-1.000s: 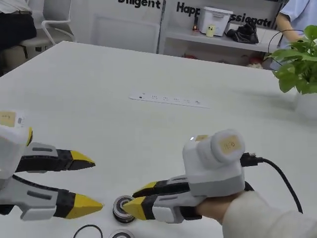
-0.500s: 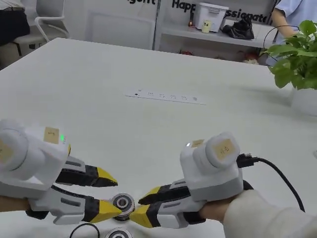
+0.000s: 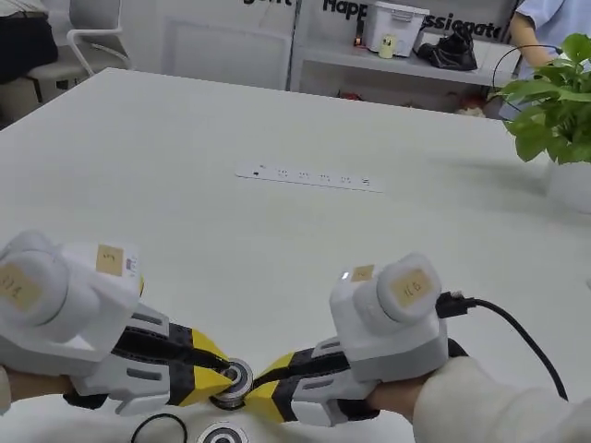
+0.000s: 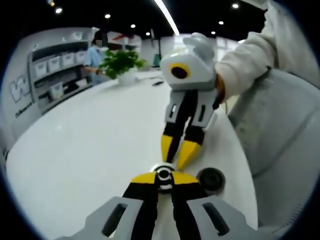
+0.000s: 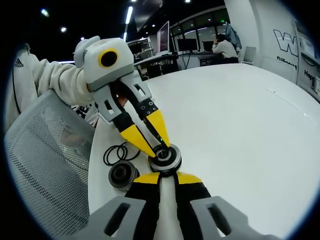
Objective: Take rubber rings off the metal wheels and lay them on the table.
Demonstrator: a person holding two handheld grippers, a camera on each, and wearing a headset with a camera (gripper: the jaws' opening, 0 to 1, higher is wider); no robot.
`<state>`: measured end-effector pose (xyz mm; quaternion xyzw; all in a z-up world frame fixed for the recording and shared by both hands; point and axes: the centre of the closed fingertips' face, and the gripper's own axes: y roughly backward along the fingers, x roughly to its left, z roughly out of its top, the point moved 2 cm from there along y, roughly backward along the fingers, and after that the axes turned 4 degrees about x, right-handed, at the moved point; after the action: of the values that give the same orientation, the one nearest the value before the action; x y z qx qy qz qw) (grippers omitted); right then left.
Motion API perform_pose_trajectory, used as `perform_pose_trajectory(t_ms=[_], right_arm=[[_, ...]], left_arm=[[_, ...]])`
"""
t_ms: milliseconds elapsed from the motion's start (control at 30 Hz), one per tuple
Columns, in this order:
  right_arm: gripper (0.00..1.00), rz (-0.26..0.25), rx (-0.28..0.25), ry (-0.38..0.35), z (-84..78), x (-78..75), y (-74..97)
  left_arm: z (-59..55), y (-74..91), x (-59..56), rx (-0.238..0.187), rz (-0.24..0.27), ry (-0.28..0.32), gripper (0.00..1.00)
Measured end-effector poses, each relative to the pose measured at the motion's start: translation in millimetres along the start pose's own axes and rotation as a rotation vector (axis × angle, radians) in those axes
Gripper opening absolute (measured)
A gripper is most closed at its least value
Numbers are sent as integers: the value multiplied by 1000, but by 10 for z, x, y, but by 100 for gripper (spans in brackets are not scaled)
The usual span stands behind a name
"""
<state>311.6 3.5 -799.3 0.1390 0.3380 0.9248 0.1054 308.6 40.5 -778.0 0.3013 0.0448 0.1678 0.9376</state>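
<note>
wall lettering (image 3: 346,9), top edge, head view: "Happ", "ssionate", rest cut | wall (image 5: 300,30), upper rt, right gripper view: big "W", "Diligent" | white top (image 5: 22,75), upper lt: "adidas" | yellow stickers (image 3: 409,288) on left gripper (image 3: 222,377) & right gripper (image 3: 261,392): illeg.

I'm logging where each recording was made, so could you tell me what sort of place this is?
Most likely an open office or lab workspace: a large white table with a power strip, shelves of storage bins along the wall, and desks with monitors farther back.
</note>
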Motion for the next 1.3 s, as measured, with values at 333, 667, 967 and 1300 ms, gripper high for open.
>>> perform_pose_trajectory(t_ms=[333,667,967,1300], right_arm=[[0,-43,2,-65,34,-76,16],[0,-50,-55,-164,118,-125,120],[0,-34,-69,-192,164,-73,107],[0,-6,-81,-183,222,-8,102]], left_arm=[[-11,21,0,4,16,-6,10],[-1,16,4,8,28,-12,9],[4,2,-3,20,31,-32,9],[6,-1,0,25,35,-51,9]])
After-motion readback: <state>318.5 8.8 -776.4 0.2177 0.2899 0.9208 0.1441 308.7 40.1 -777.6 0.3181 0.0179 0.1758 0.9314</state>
